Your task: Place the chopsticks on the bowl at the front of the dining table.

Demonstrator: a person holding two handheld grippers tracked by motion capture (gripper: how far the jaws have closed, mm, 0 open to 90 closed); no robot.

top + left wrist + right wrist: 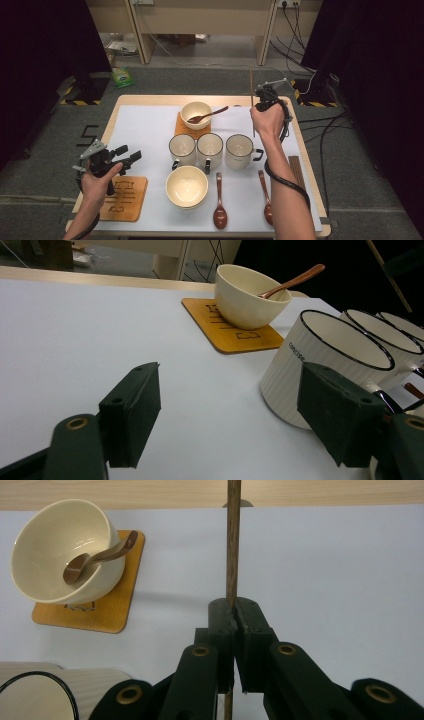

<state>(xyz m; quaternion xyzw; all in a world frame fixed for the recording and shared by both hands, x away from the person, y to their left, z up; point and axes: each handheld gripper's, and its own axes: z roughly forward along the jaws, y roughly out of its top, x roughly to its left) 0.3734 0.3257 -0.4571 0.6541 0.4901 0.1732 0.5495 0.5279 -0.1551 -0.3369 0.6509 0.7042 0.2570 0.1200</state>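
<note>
My right gripper is shut on a thin brown chopstick, held above the back right of the white mat. The stick runs through the jaws and sticks out at both ends. To its left a cream bowl with a brown spoon in it sits on a wooden coaster. My left gripper is open above the mat's front left, with nothing between its jaws, and points towards the nearest mug.
Three white mugs stand in a row mid-table. An empty cream bowl sits in front of them, with two brown spoons to its right. A bare coaster lies front left. Dark chopsticks lie by the right edge.
</note>
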